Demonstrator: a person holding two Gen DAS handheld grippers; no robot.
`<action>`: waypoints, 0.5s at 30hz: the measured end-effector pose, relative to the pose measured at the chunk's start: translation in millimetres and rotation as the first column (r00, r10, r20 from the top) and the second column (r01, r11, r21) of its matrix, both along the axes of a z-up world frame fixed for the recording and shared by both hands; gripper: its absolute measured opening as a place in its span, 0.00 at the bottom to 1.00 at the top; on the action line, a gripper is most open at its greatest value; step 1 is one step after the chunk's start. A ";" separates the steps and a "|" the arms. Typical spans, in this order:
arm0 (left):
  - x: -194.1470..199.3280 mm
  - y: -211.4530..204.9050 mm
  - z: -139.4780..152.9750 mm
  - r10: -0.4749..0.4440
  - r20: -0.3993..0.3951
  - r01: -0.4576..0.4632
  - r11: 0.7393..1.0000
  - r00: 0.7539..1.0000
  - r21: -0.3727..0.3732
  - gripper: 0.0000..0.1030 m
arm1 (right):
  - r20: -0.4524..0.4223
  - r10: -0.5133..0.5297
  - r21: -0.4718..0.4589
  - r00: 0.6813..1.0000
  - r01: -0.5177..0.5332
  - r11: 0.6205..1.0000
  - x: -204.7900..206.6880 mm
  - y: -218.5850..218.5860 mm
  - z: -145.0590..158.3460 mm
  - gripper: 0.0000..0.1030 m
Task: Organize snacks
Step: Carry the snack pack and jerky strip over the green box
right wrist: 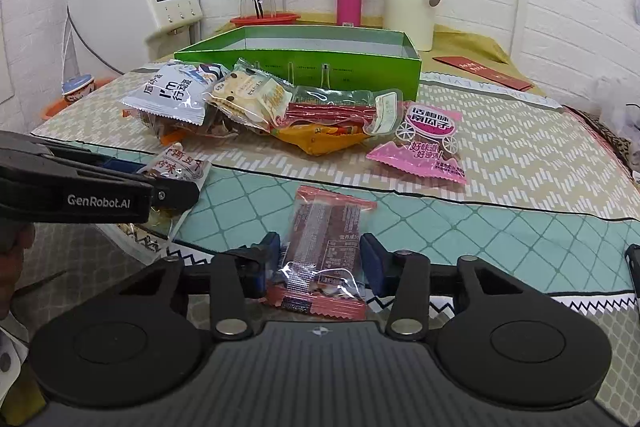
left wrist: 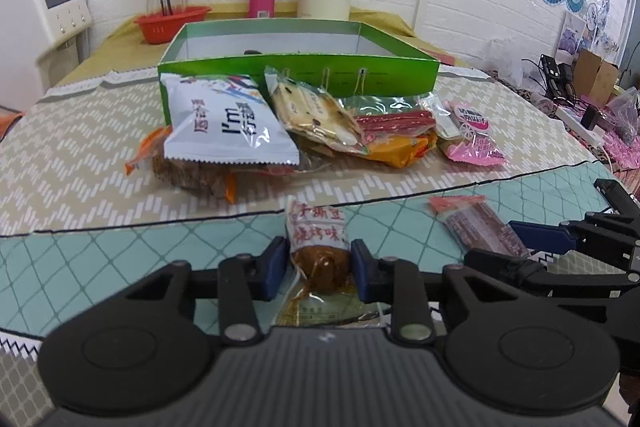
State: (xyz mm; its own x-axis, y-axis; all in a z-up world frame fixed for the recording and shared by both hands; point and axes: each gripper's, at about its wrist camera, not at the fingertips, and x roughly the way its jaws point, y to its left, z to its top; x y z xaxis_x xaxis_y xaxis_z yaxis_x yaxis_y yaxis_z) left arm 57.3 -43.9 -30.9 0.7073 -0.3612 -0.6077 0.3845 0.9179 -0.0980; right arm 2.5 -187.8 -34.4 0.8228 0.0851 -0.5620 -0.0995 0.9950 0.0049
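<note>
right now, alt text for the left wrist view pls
The left gripper straddles a clear snack packet holding something brown, on a teal quilted cloth. Behind it, a pile of snacks sits before an open green box.

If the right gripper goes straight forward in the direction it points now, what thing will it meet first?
The right gripper already has the red-brown snack packet between its fingers, so it would push that first. Beyond it the teal cloth looks bare, then probably the snack pile before the green box; depth is unclear.
</note>
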 end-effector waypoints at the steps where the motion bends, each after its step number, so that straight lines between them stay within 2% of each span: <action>1: 0.2 -0.5 0.3 -0.003 -0.004 0.003 1.000 1.000 -0.009 0.26 | 0.003 -0.003 0.013 1.000 0.003 1.000 1.2 -1.0 0.1 0.67; 4: -1.0 1.3 5.0 -0.060 -0.052 0.055 0.995 0.997 -0.085 0.27 | 0.002 0.007 0.057 1.000 -0.007 0.998 0.1 -1.4 3.4 0.65; 7: -6.9 1.7 15.9 -0.076 -0.023 0.073 0.992 0.997 -0.102 0.27 | 0.037 0.027 0.042 0.999 -0.028 0.999 -7.1 2.4 12.7 0.65; 11: 0.0 9.0 35.5 -0.098 -0.011 0.094 0.978 0.995 -0.186 0.27 | 0.105 0.024 0.031 0.994 -0.027 0.999 -8.1 -1.8 32.4 0.65; 15: 10.6 9.1 58.8 -0.095 0.046 0.103 0.971 0.994 -0.217 0.27 | 0.173 0.022 0.016 0.985 -0.025 1.000 2.8 -7.7 51.3 0.65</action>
State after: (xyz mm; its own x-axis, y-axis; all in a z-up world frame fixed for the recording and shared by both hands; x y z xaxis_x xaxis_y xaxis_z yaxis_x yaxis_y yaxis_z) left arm 68.0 -34.8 28.0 0.6807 -0.5518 -0.4817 0.4794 0.8329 -0.2767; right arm 5.3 -195.5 16.9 0.9049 0.1145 -0.4100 -0.1240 0.9923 0.0036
